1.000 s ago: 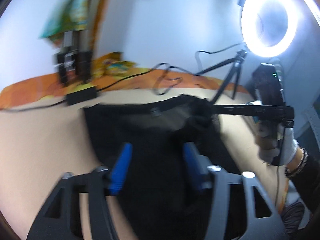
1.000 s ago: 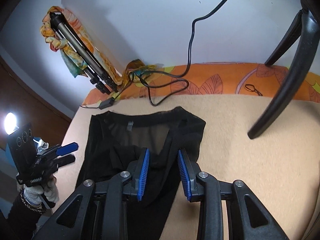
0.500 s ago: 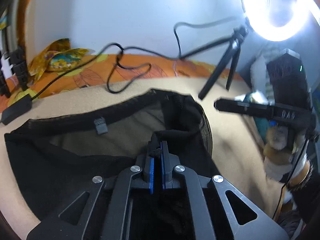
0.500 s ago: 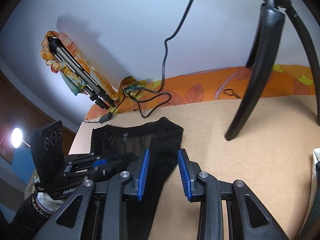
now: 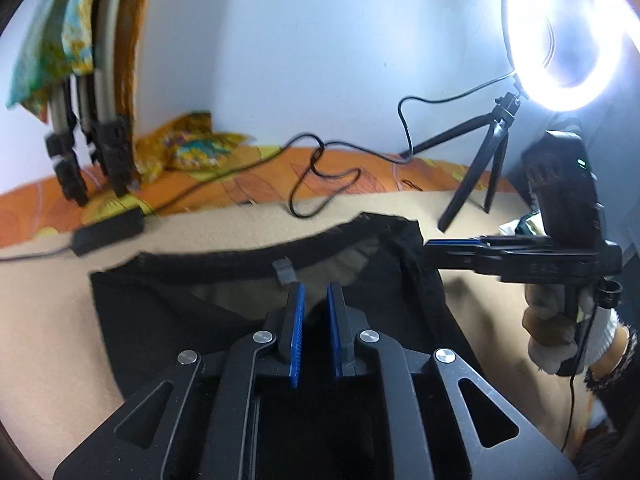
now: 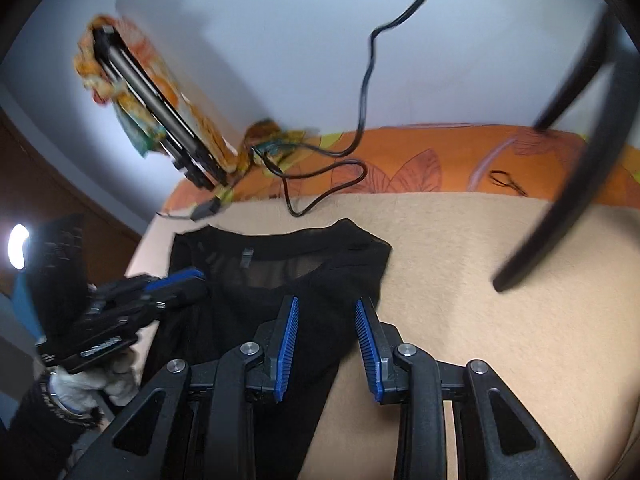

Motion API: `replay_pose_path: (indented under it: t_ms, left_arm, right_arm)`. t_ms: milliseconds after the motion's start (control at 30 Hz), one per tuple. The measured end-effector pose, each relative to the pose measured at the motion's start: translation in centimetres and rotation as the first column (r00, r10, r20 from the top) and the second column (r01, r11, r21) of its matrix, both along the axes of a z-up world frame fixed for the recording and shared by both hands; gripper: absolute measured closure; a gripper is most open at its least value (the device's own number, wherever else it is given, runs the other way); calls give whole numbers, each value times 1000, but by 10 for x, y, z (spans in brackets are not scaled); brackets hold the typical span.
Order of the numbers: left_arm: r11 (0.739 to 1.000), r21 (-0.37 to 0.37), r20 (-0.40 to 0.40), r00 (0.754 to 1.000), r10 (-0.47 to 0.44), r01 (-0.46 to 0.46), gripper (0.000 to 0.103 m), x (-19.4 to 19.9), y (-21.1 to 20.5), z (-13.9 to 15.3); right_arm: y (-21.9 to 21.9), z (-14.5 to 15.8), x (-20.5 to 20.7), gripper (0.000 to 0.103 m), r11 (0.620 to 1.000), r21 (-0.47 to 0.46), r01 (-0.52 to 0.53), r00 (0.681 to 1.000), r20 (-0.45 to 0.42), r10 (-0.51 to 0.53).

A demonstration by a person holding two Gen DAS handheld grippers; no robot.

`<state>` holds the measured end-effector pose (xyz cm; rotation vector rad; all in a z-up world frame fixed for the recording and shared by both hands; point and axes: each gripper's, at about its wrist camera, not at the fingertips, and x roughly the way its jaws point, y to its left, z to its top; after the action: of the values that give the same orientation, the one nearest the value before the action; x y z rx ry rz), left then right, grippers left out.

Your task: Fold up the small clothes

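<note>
A small black sheer garment (image 5: 168,308) lies on the beige surface (image 5: 48,340), waistband and grey label (image 5: 285,271) towards the wall. It also shows in the right wrist view (image 6: 280,272). My left gripper (image 5: 316,300) hovers over its middle with its blue pads a narrow gap apart and nothing between them. My right gripper (image 6: 327,312) is open over the garment's right part, empty. In the left wrist view the right gripper (image 5: 456,245) reaches in at the garment's right edge. In the right wrist view the left gripper (image 6: 176,284) is at the garment's left edge.
A black cable (image 5: 320,172) and adapter (image 5: 108,230) lie on the orange patterned cloth (image 6: 420,164) along the wall. A ring light (image 5: 568,36) on a small tripod (image 5: 488,160) stands at the right. A folded tripod wrapped in cloth (image 6: 160,108) leans at the left.
My left gripper has let go of the black fabric it pinched half a second ago and its jaws have parted a little. My right gripper moved in over the garment's right side.
</note>
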<state>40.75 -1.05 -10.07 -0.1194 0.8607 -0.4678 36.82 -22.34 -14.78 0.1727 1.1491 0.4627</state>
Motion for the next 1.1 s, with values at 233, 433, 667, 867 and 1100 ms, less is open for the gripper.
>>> replay_pose_path:
  t_ms: [233,433,667,867,1100]
  left_arm:
    - [1000,15,26,1000,8,-9,72,-13,15,14]
    - [999,29,67,997,43,-45,72,-25,52,22]
    - [987,16,20,987,161,-162,72,-23,112,4]
    - [987,31,5,988,155,-155,72,-14,120,-7]
    - [993,-3,-71,991,115,-115,62,8,113,-34]
  right_arm:
    - [-7,20,32,89,996,-28,90,993,73,-88]
    - [-21,22,12,60,997,-35,62,996,63,-59]
    - [-18,-4,12,91,998,22,53,998,18,-54]
    - [6,21,20,102,996,-94,5,995,103,5]
    - [-18,16,16,59,997,-43,63,995,78,-59]
